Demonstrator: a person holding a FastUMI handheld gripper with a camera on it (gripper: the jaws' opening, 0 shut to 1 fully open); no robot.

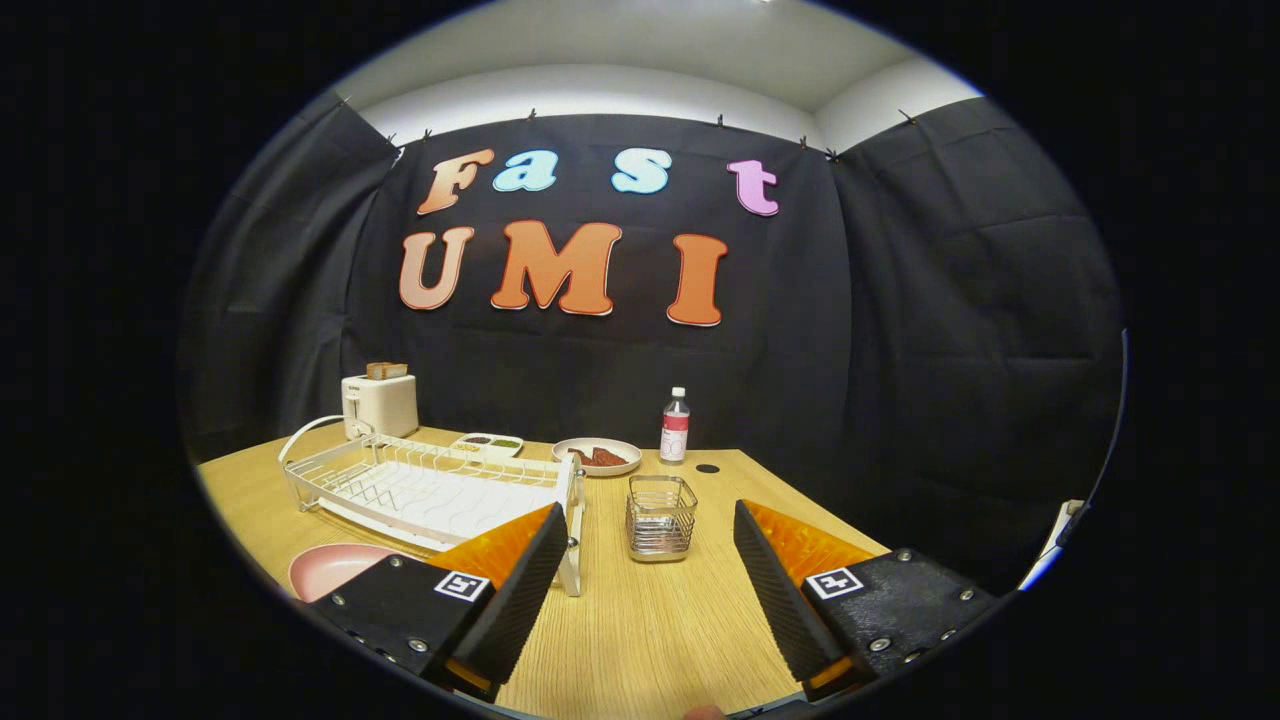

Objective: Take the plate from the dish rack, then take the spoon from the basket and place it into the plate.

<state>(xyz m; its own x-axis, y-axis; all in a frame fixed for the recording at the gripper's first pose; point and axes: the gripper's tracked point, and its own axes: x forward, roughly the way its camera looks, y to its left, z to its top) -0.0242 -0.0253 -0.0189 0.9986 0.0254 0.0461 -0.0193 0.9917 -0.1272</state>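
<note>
The table (660,640) runs under the tool (650,560), whose fingers are spread wide and grasp nothing. The white dish rack (430,485) lies ahead, beyond the left finger, its slots bare. The pink plate (335,565) rests flat just outside that finger. The wire basket (660,515) stands just ahead, between the fingers.

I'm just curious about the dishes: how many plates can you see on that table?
2. A pink plate lies beside the dish rack, behind the open gripper's left finger, partly hidden. A white plate holding food sits beyond the wire basket, beside the bottle.
</note>
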